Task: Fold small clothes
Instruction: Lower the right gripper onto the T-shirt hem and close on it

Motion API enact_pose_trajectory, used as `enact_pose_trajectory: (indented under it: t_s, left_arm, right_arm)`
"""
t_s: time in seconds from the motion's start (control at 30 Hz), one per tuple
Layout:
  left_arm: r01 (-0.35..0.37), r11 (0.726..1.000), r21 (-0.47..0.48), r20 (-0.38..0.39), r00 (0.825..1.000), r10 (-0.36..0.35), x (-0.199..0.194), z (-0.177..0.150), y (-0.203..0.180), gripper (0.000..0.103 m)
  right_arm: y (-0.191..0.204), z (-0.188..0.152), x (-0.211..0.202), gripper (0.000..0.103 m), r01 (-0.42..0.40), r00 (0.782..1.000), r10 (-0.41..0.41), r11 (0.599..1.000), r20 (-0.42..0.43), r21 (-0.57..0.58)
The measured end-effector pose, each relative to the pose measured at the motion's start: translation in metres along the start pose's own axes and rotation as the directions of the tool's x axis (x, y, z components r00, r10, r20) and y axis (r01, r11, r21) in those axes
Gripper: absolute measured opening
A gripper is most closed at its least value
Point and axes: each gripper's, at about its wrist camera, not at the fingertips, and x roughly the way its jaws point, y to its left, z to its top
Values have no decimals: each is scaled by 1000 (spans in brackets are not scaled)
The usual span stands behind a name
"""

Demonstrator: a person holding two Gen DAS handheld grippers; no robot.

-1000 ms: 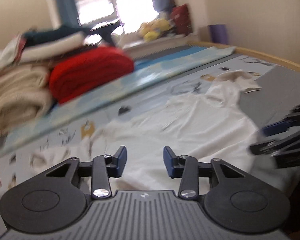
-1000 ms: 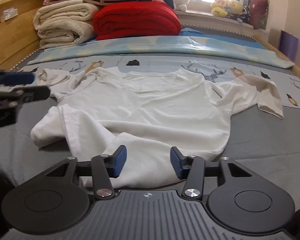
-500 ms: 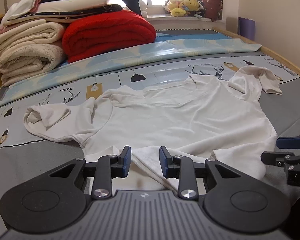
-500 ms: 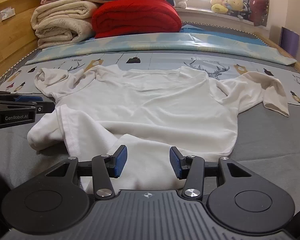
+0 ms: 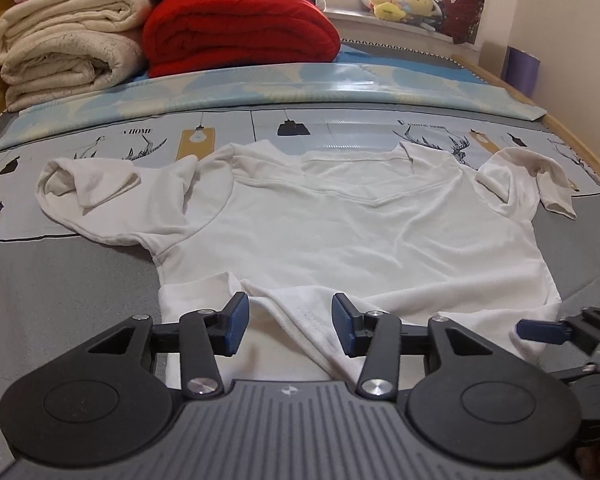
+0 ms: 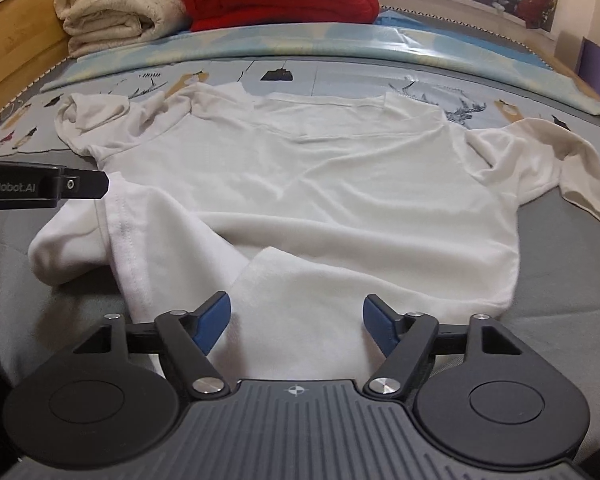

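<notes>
Both sets of jaws are wide apart and hold nothing. On the left gripper, the 2 blue pads sit on either side of a bumpy fold at the bottom edge of the white T-shirt. On the right gripper, the 2 blue pads sit over the bottom edge too, further toward the shirt's right corner.

That T-shirt lies on the gray mat, with its neck pointing away toward the window. Its bottom edge is closest to the grippers. It is not flat yet. The bottom left corner is flipped and bunched up, and both short sleeves are curled over at the ends. At the far end of the bed sit a red blanket and cream blankets, well apart from the shirt.

I think the folding has not really begun. This looks like the getting-ready step, where the shirt gets spread out and each gripper lines up on the bottom edge.

Next, each gripper should probably go down a little and pinch the edge, 1 near each bottom corner. The left one has the harder job, because the cloth there is doubled over. It needs to grab only the real edge, not the whole bump. Then the 2 can pull the shirt smooth, or lift the bottom up toward the neck.
</notes>
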Motion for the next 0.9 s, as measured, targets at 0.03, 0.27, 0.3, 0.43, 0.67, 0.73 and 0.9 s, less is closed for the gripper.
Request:
enact_pose_trajectory:
  t_s: [0.03, 0.27, 0.3, 0.43, 0.67, 0.73, 0.9]
  left_arm:
    - [-2, 1000, 1, 1, 1000, 2, 0, 0, 0, 51]
    - [-17, 1000, -22, 0, 1000, 17, -3, 1, 5, 51]
    - [-21, 999, -25, 0, 1000, 21, -4, 1, 5, 51]
    - [-33, 999, -24, 2, 999, 33, -9, -1, 4, 51]
    - [-61, 998, -3, 20, 998, 61, -23, -7, -1, 51]
    - [-64, 998, -8, 22, 998, 65, -27, -10, -1, 51]
    - [-69, 998, -10, 30, 997, 69, -38, -15, -2, 51]
  right_arm:
    - [3, 1, 6, 76, 7, 1000, -7, 1000, -13, -10]
    - [8, -4, 21, 74, 52, 997, -55, 998, -58, -45]
    - [8, -4, 20, 71, 52, 997, -55, 997, -56, -50]
    - [6, -8, 11, 42, 21, 998, -25, 998, -54, -65]
    - [3, -17, -15, 7, -1, 1000, -2, 994, -25, -108]
    - [-2, -21, -23, 2, -4, 1000, 2, 993, -16, -121]
    - [-29, -29, -44, 0, 9, 1000, -10, 998, -15, -66]
